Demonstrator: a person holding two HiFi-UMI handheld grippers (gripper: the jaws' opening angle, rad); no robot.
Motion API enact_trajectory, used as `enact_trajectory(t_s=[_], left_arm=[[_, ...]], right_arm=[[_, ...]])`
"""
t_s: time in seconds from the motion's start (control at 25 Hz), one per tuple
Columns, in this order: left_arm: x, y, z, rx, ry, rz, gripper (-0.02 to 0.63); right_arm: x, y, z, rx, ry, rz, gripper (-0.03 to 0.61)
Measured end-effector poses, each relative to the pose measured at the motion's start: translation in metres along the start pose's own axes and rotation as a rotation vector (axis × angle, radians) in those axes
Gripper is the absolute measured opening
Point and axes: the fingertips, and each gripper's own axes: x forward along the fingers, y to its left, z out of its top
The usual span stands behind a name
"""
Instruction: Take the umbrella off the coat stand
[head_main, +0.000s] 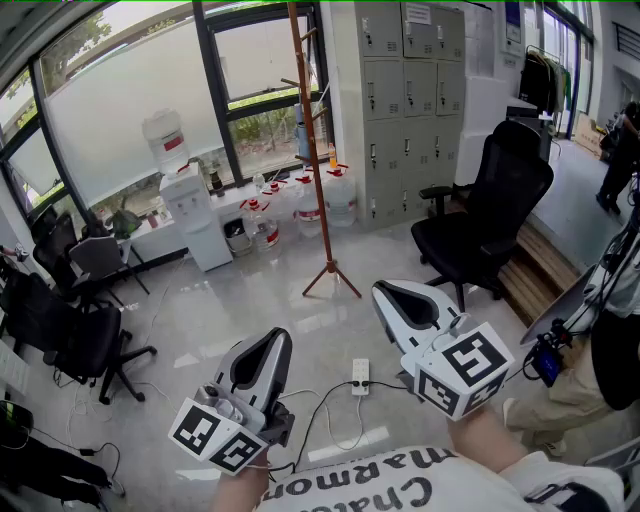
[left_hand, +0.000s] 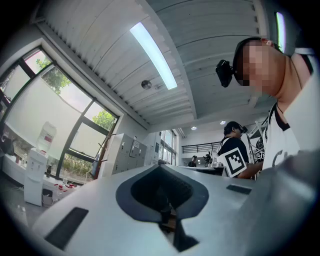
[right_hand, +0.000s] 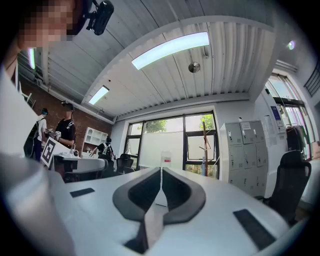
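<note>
Both grippers are held low and well short of the stand.

- Coat stand (head_main: 310, 150): thin red-brown pole with short pegs and spread feet on the pale floor (head_main: 250, 310). It stands before the window, between the row of water bottles (head_main: 300, 205) and the grey lockers (head_main: 410, 100).
- Umbrella (head_main: 302, 138): small, folded, blue-grey bundle hanging upright close against the pole, about halfway up. It is too small to make out the strap or handle. The left gripper view shows it as a bluish sliver on the stand (left_hand: 95, 169).
- Left gripper (head_main: 283, 338): jaws pressed together at the tips, nothing between them, angled a little upward toward the lockers.
- Right gripper (head_main: 380, 290): jaws closed tip to tip and empty. In its own view the seam (right_hand: 161, 169) lines up just left of the stand (right_hand: 205, 147).
- Black office chair (head_main: 490, 210) stands right of the stand, well apart from it. White power strip (head_main: 360, 375) lies on the floor between the grippers.
</note>
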Motion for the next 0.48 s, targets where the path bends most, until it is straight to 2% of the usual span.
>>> enact_trajectory(t_s=[0.2, 0.48], left_arm=[[-0.006, 0.0, -0.007, -0.004, 0.0, -0.003, 0.025], [-0.014, 0.007, 0.002, -0.005, -0.002, -0.011, 0.025]], right_arm=[[-0.001, 0.0, -0.009, 0.001, 0.011, -0.011, 0.034], [0.005, 0.01, -0.006, -0.003, 0.019, -0.02, 0.034]])
